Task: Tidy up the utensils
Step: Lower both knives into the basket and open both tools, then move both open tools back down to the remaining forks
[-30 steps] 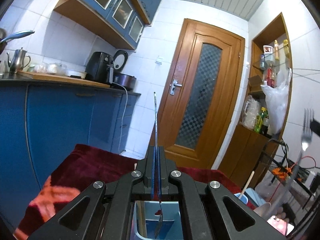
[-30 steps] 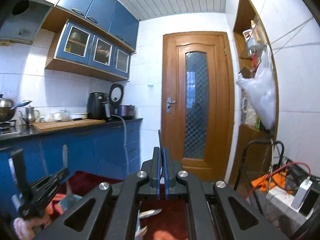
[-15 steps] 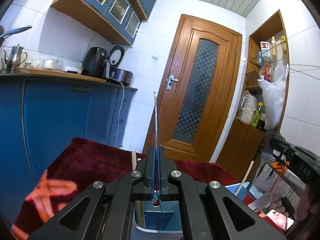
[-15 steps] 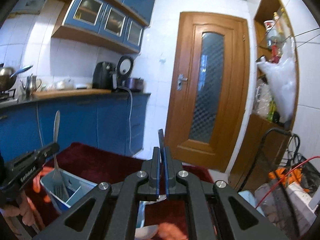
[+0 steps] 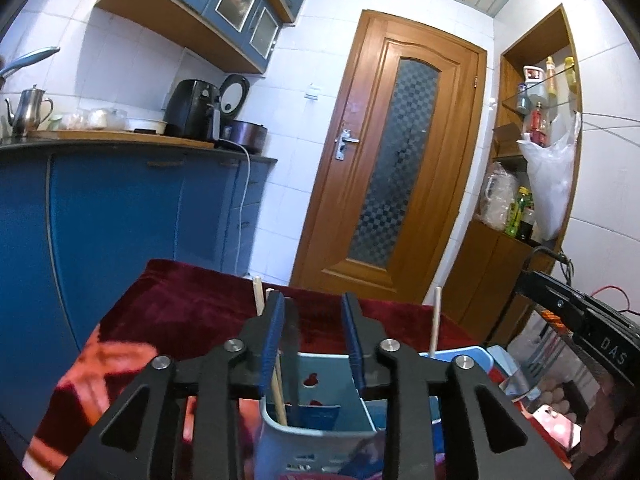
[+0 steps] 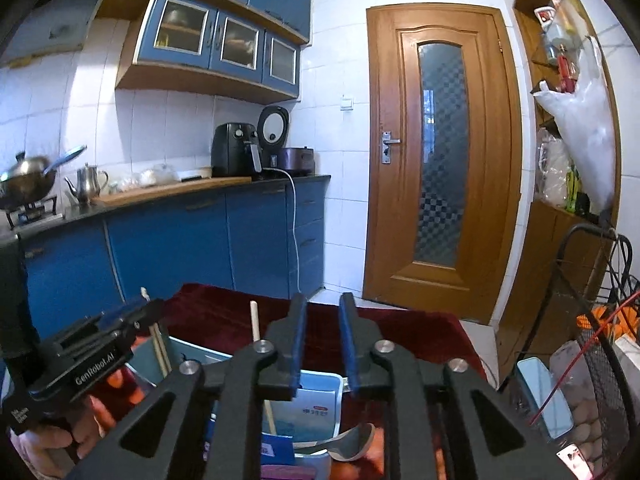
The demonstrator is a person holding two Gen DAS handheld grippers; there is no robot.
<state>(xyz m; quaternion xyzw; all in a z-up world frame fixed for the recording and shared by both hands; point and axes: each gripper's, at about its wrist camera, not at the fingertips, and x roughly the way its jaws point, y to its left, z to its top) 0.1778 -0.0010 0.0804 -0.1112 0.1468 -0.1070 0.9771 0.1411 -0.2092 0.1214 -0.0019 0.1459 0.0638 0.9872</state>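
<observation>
My left gripper (image 5: 313,300) is open and empty, right above a pale blue plastic utensil holder (image 5: 316,440) on the dark red cloth (image 5: 192,304). A flat metal utensil handle (image 5: 291,344) and a wooden chopstick (image 5: 259,300) stand in that holder. My right gripper (image 6: 322,302) is open and empty above a second blue holder (image 6: 320,396) with a wooden stick (image 6: 256,324) in it. A grey spoon (image 6: 344,444) lies just below the right gripper. The left gripper also shows in the right wrist view (image 6: 132,312).
Blue kitchen cabinets (image 6: 180,248) with a worktop run along the left. A wooden door (image 6: 440,160) stands behind the table. A wire basket (image 6: 592,340) and shelves with bottles (image 5: 532,120) are at the right. Another stick (image 5: 436,320) stands in the right holder.
Both grippers have opened. The metal utensil held upright in the left gripper has dropped into the holder below. Both grippers have tilted down toward the holders.
</observation>
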